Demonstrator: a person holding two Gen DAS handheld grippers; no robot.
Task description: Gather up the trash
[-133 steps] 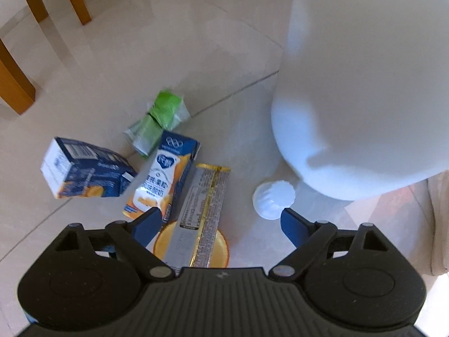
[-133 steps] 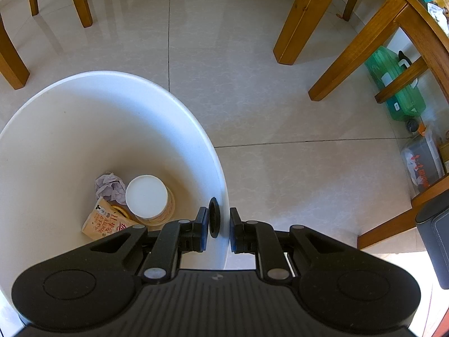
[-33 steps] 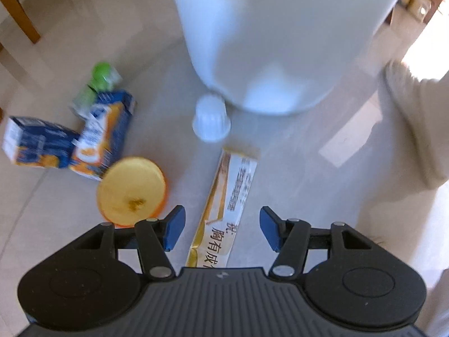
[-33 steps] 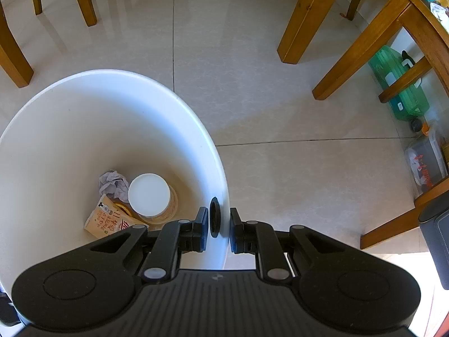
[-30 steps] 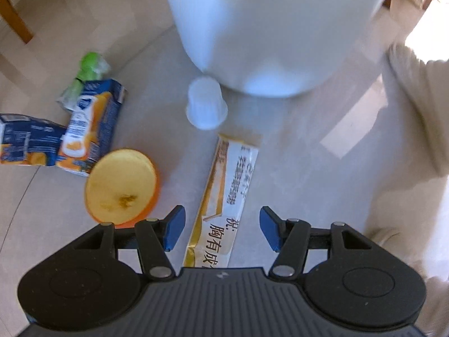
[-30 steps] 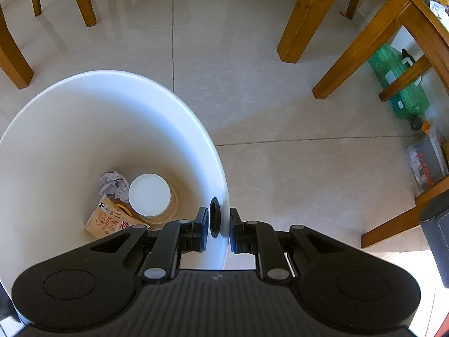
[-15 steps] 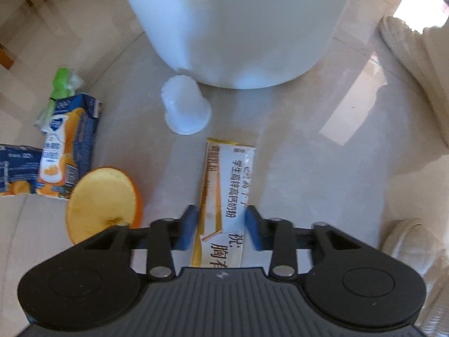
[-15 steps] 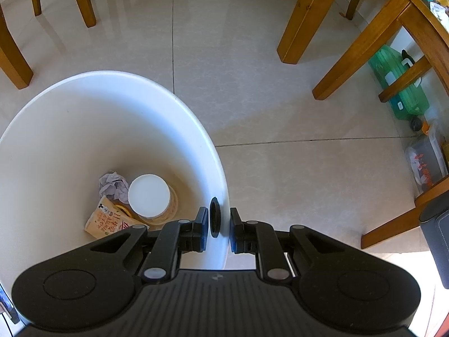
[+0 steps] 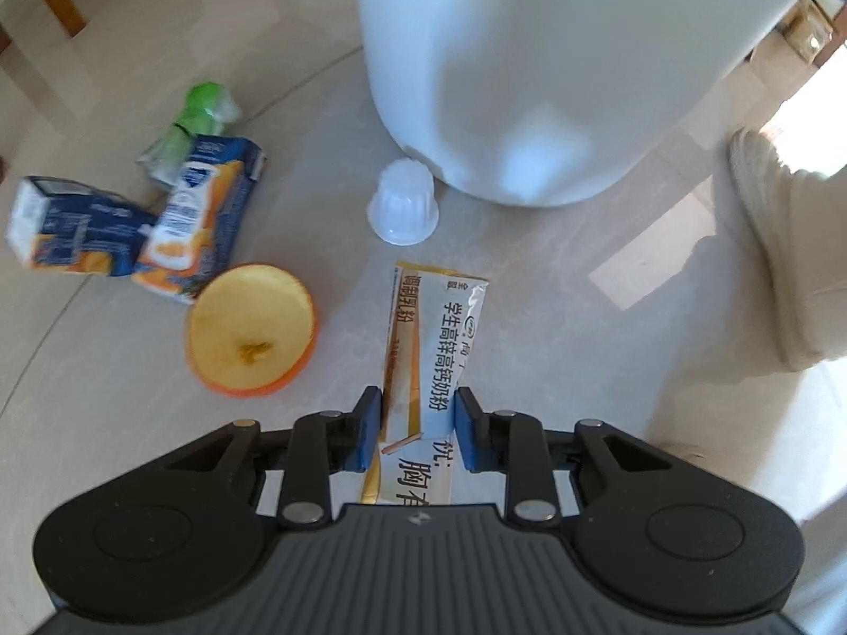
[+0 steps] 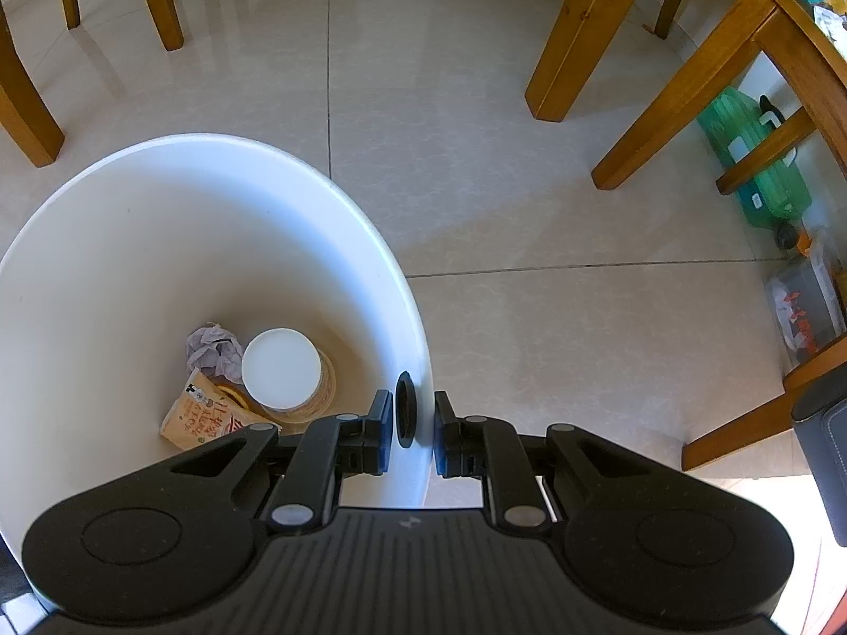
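Note:
My left gripper (image 9: 415, 426) is shut on a long gold and white powder sachet (image 9: 434, 338), whose far end hangs above the tiled floor. The white trash bin (image 9: 529, 69) stands just beyond it. On the floor lie a small white plastic cup (image 9: 403, 202), an orange lid (image 9: 249, 329), two blue and orange cartons (image 9: 198, 222) (image 9: 69, 222) and a green wrapper (image 9: 193, 116). My right gripper (image 10: 413, 428) is shut on the rim of the white trash bin (image 10: 418, 328). Inside are a round tub (image 10: 283, 365), crumpled paper (image 10: 212, 346) and an orange packet (image 10: 198, 418).
A person's light trouser leg (image 9: 767, 254) stands right of the bin. Wooden chair and table legs (image 10: 577, 37) ring the floor. A green case (image 10: 757, 169) and a clear bag (image 10: 799, 307) sit under the table at the right.
My left gripper's jaws closed onto the sachet and lifted it off the floor. The right gripper stayed on the bin rim.

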